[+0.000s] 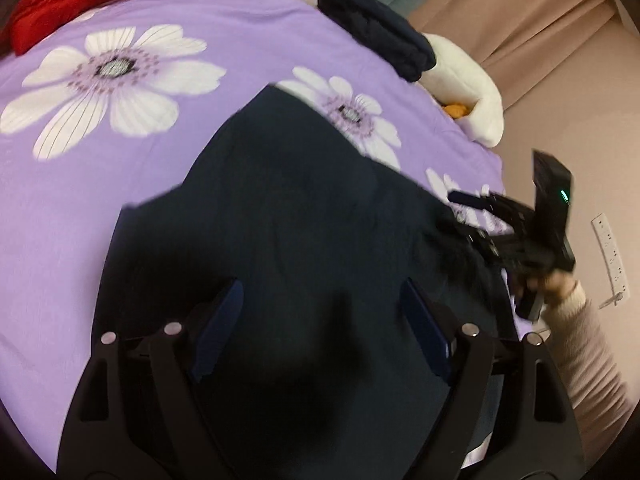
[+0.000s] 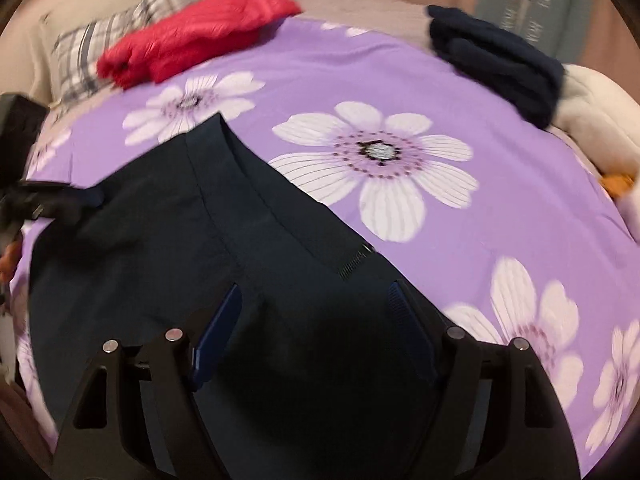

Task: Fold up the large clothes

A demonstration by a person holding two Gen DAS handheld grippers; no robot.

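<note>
Right wrist view: purple flowered bedspread (image 2: pixel 460 92) fills the frame, dark trousers (image 2: pixel 160 240) lower left, both grippers spread.

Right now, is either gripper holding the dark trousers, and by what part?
Nothing is held. The left gripper and right gripper are open above the dark trousers.

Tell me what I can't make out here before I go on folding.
- Dark garment: near edge hidden under both grippers, both views.
- Right gripper: motion-blurred in left wrist view; fingertips lost against dark cloth.
- Left gripper: cut by frame edge in right wrist view.
</note>
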